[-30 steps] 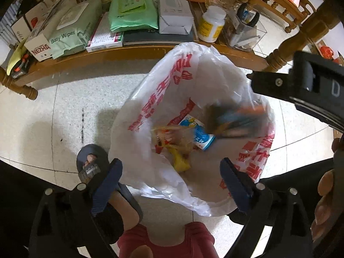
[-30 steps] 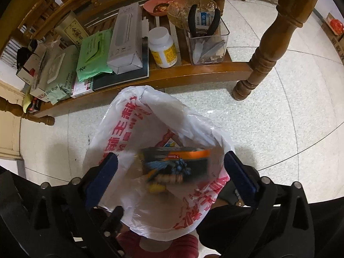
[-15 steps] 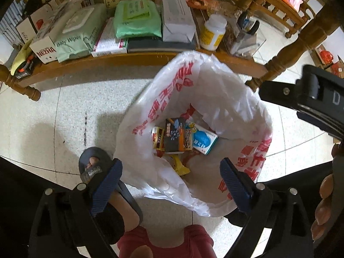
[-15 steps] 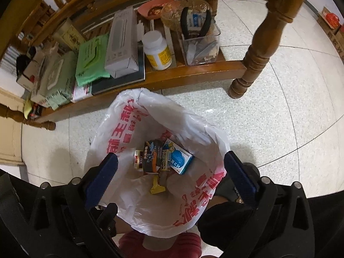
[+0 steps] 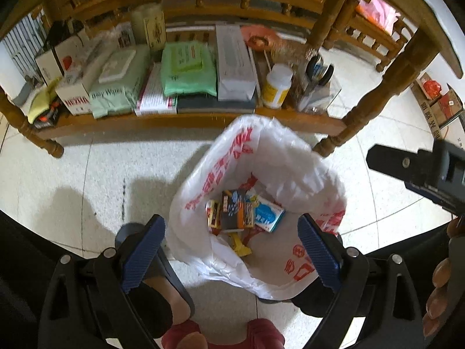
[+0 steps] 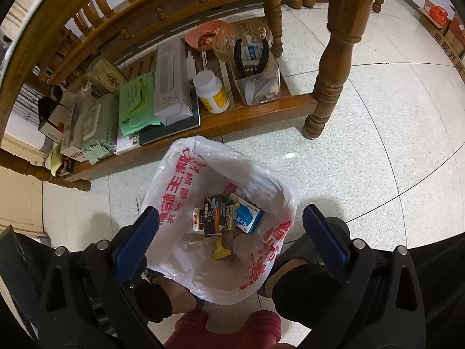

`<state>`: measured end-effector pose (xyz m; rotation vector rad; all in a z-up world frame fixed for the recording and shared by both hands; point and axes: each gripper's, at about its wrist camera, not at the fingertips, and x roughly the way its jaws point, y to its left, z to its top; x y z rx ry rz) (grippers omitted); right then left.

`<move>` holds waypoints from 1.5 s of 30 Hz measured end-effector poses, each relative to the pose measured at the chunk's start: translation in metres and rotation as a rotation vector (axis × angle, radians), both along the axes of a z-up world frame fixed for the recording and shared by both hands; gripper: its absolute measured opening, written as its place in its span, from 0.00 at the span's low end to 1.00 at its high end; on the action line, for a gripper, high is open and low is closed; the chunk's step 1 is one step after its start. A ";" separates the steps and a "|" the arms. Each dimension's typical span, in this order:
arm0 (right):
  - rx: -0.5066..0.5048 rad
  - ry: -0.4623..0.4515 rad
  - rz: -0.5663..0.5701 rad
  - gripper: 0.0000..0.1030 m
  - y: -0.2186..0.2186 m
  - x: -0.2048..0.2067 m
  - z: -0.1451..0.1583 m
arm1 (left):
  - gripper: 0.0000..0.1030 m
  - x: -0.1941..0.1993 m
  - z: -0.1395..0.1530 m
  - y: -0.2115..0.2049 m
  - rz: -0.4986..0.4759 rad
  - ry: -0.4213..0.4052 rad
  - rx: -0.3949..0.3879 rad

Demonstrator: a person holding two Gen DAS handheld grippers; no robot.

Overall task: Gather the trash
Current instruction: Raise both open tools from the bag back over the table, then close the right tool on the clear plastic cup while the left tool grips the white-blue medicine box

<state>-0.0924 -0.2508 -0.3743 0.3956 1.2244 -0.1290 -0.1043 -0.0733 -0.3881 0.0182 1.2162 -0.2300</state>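
Observation:
A white plastic bag with red print (image 5: 293, 160) (image 6: 174, 192) stands open on the floor. Inside lie a dark and orange packet (image 5: 234, 209) (image 6: 213, 216), a blue and white box (image 5: 268, 213) (image 6: 247, 216), a small red and yellow packet (image 5: 213, 216) and a yellow wrapper (image 5: 239, 244) (image 6: 221, 248). My left gripper (image 5: 231, 254) is open and empty above the bag's near rim. My right gripper (image 6: 229, 245) is open and empty above the bag; its body shows at the right of the left wrist view (image 5: 421, 168).
A low wooden shelf (image 5: 186, 117) (image 6: 232, 122) behind the bag holds wipes packs, boxes, a white pill bottle (image 5: 276, 85) (image 6: 213, 91) and a clear container. A turned table leg (image 6: 331, 75) stands right. The person's sandalled feet (image 5: 162, 273) flank the bag.
The dark and orange packet dropped from the right gripper into the bag and now lies still among the other trash. Both grippers have risen away from the bag.

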 end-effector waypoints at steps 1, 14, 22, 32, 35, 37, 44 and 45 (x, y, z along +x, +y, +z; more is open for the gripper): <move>0.002 -0.008 -0.005 0.93 -0.002 -0.002 0.005 | 0.88 0.000 0.006 0.001 0.004 -0.018 -0.003; -0.019 -0.141 0.000 0.94 -0.026 -0.020 0.094 | 0.92 0.000 0.096 0.005 0.041 -0.204 -0.068; -0.056 -0.257 0.046 0.94 -0.027 -0.007 0.164 | 0.92 0.015 0.159 0.003 0.051 -0.283 -0.111; -0.184 -0.385 0.115 0.94 -0.042 0.051 0.266 | 0.92 0.077 0.236 -0.011 0.082 -0.403 -0.114; -0.195 -0.398 0.129 0.94 -0.045 0.074 0.280 | 0.92 0.103 0.244 -0.014 0.092 -0.403 -0.116; -0.202 -0.400 0.131 0.94 -0.048 0.088 0.285 | 0.92 0.117 0.248 -0.017 0.095 -0.407 -0.110; -0.228 -0.392 0.170 0.94 -0.046 0.145 0.296 | 0.92 0.165 0.257 -0.036 0.081 -0.402 -0.087; -0.229 -0.390 0.177 0.94 -0.045 0.153 0.296 | 0.92 0.172 0.256 -0.039 0.080 -0.398 -0.087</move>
